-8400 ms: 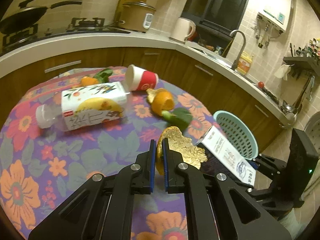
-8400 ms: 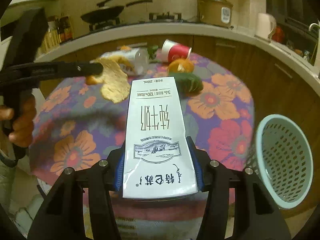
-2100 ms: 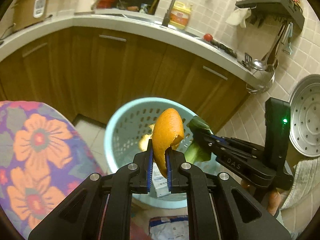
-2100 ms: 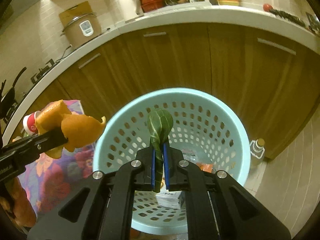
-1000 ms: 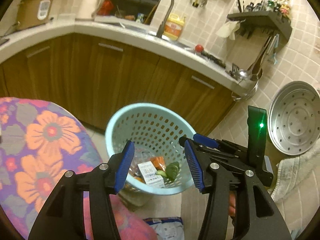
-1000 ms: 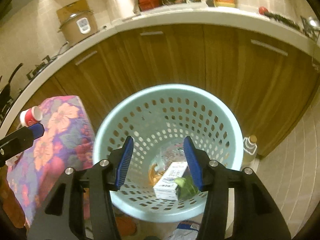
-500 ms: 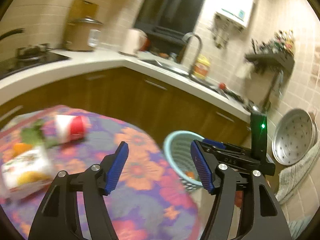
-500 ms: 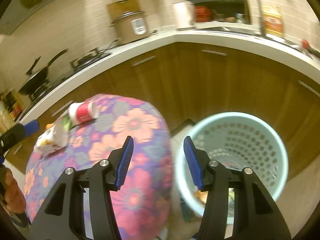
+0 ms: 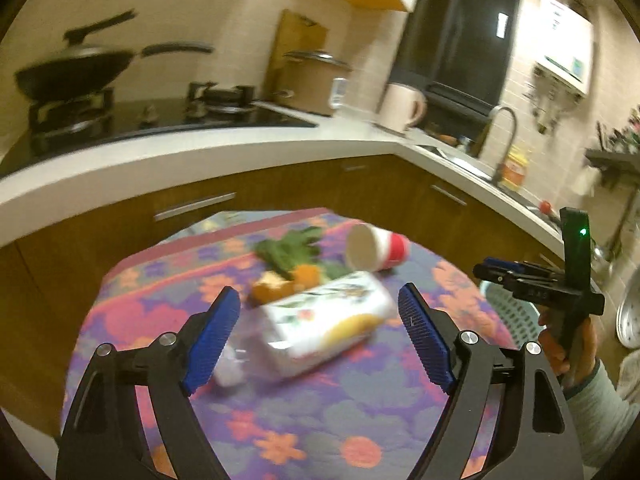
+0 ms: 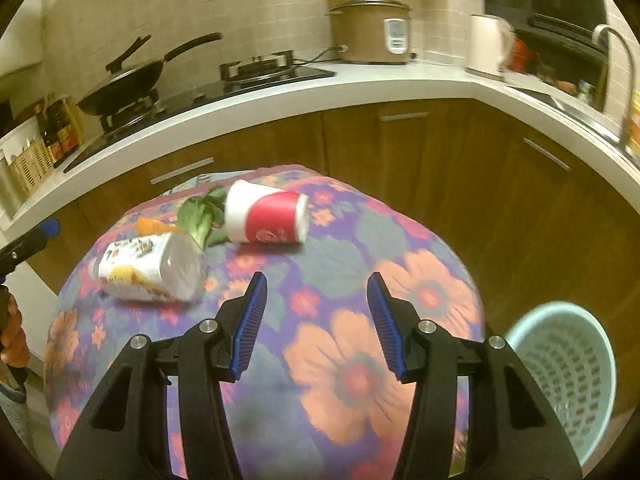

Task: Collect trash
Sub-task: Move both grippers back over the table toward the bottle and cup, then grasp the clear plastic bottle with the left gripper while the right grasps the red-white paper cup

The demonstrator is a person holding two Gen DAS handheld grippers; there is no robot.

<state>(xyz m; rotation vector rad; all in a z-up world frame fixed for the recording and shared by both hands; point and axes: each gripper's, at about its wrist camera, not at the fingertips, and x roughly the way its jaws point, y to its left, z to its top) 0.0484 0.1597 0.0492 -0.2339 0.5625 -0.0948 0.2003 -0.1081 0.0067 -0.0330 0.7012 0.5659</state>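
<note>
Fallen bottle (image 9: 328,326); cup (image 10: 266,219); perhaps peel (image 9: 306,276)

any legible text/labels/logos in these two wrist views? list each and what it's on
None can be read with confidence.
Plastic bottle: printed label with fruit art, lettering blurred.
Red paper cup: white logo mark, no readable word.
Rice cooker: front panel too small to read.
Wall water heater: stickers blurred.
Right gripper: faint marking on its body, illegible.
Yellow bottle by the sink: label blurred.
</note>
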